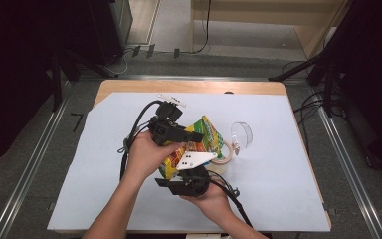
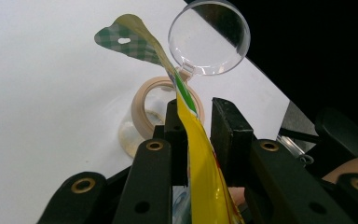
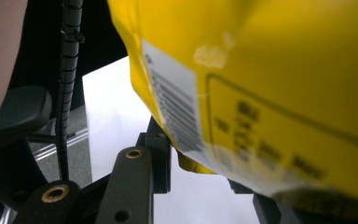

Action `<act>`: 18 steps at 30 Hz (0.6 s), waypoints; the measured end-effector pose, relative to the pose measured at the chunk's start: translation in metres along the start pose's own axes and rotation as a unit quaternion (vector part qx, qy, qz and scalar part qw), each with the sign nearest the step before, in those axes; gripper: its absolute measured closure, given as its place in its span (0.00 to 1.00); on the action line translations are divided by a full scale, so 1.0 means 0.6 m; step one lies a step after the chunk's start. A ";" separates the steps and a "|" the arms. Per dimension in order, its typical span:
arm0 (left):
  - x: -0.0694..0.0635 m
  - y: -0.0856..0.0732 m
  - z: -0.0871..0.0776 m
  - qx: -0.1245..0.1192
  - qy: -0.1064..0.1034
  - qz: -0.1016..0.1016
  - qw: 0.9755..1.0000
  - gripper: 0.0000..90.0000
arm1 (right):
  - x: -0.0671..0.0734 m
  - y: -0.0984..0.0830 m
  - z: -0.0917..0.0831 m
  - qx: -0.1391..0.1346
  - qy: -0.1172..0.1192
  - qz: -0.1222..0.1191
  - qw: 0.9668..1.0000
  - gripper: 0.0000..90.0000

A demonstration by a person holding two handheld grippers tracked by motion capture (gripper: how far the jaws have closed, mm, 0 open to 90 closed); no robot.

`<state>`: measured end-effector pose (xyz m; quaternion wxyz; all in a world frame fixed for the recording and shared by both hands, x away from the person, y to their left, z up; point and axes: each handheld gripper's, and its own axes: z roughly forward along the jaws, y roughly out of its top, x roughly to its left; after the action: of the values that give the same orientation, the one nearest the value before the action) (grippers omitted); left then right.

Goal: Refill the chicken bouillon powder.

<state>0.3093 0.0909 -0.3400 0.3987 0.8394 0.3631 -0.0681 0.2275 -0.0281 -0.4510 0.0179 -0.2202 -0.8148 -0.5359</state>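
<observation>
Both grippers hold snack bag mid-table: left gripper clamps top seal, right gripper lower edge. Next, probably: pull open.

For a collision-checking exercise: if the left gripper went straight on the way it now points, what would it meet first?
Probably the tape roll lying on the table just beyond the left gripper, which holds the yellow bag; depth is unclear.

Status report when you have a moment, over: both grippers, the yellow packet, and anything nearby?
Left gripper jaws either side of yellow packet, small gap one side. Right gripper at packet's lower edge, grip unclear. Tape roll and clear lidded cup just beyond.
</observation>
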 end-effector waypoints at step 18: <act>0.023 0.024 0.000 0.018 -0.009 -0.010 1.000 0.90 | -0.019 0.019 0.010 -0.004 0.016 0.023 1.000 0.74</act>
<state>0.3291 0.0926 -0.3369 0.3855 0.8424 0.3665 -0.0858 0.2432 -0.0230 -0.4467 0.0422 -0.2304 -0.8068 -0.5424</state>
